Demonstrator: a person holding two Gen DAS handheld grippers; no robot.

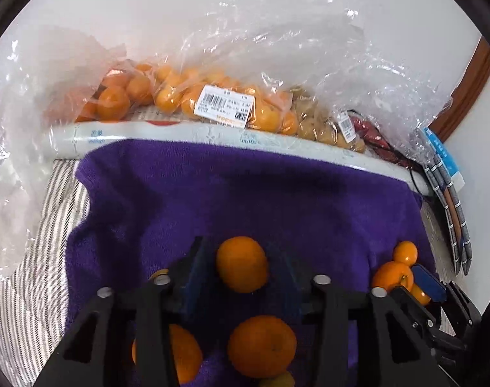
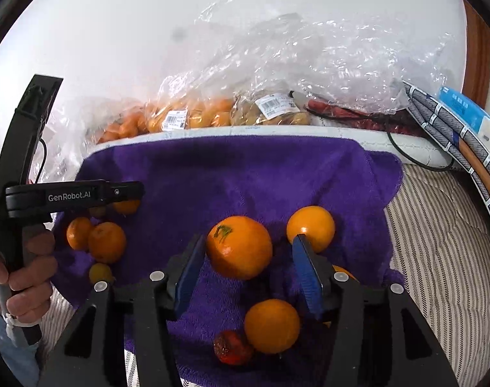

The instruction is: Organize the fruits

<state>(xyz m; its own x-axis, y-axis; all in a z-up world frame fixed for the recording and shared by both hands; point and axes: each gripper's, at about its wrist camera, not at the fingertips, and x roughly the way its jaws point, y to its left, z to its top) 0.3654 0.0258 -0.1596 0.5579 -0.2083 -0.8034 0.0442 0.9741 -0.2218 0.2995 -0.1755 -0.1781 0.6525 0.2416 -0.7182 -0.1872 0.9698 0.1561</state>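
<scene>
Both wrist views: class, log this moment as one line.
left tool: around orange | right tool: open, beside stemmed orange | surface: purple towel

1. A towel (image 2: 245, 174) lies over a striped cloth (image 2: 445, 245).
2. Behind the towel, along the wall, bagged oranges (image 2: 193, 116) sit left of bagged potatoes (image 2: 270, 113).
3. On the towel, one large orange (image 2: 239, 246) lies between the right gripper's (image 2: 248, 267) spread fingers; a second orange (image 2: 310, 227) lies just right of it.
4. An orange cluster (image 2: 96, 240) lies at the towel's left edge, beneath the left gripper (image 2: 128, 193).
</scene>
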